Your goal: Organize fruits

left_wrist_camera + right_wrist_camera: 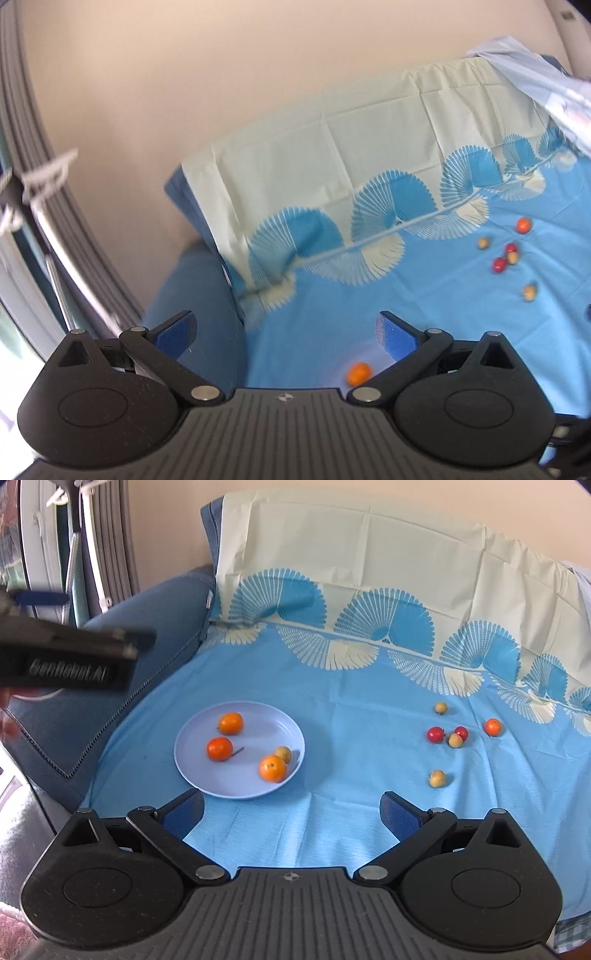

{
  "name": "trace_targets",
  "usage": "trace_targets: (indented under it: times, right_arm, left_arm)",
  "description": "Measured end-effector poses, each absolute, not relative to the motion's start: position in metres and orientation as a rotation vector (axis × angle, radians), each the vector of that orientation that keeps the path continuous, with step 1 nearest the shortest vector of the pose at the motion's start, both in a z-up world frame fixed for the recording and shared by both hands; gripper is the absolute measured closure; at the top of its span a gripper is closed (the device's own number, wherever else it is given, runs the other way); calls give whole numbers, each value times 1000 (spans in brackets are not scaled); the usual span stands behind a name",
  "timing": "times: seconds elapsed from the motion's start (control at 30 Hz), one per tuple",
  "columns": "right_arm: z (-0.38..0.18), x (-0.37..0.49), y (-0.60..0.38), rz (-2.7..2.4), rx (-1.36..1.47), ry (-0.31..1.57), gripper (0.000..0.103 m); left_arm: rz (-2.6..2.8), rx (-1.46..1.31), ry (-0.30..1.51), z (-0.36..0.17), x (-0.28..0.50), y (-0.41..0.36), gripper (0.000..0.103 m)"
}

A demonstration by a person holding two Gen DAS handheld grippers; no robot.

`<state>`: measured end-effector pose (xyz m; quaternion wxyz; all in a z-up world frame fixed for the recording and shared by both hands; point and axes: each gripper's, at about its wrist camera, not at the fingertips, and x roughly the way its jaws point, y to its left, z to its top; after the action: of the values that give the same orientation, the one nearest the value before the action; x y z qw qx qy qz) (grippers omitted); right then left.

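My left gripper (286, 332) hung wide open and empty, out over the edge of the blue cloth (424, 314), and its view was blurred. Under its right finger sat one orange fruit (358, 372), and I couldn't tell if anything touched it. In the right wrist view, far left, that same left gripper showed as a dark blurred bar (70, 657) above the blue cushion (147, 635). Then came the pale plate (195, 764) on the cloth: three oranges on it, one at the back (231, 723), one left of centre (219, 748) with a thin stem lying beside it, one at the front (272, 768) touching a small yellow-brown fruit (283, 754). My right gripper (291, 810) stood open too, holding nothing, just short of the plate's near rim. Further right, loose on the cloth: a yellow-brown fruit in front (437, 778), another at the back (440, 707), two red fruits (435, 734) flanking a third yellow-brown one (455, 740), and a lone orange (492, 726) farthest right.
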<state>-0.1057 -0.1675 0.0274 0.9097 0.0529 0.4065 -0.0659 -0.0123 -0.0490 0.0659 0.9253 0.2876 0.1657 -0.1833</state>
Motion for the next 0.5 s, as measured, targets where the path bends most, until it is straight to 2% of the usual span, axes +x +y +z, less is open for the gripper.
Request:
trace_targets:
  times: [0.23,0.5]
  right_arm:
    - [21,-91,-159,-164,51,905,2]
    - [17,-72,-133,-148,-55,965,2]
  left_arm:
    - [-328,595,282,58,42,-30,0]
    - [-230,556,398,50,139,26,0]
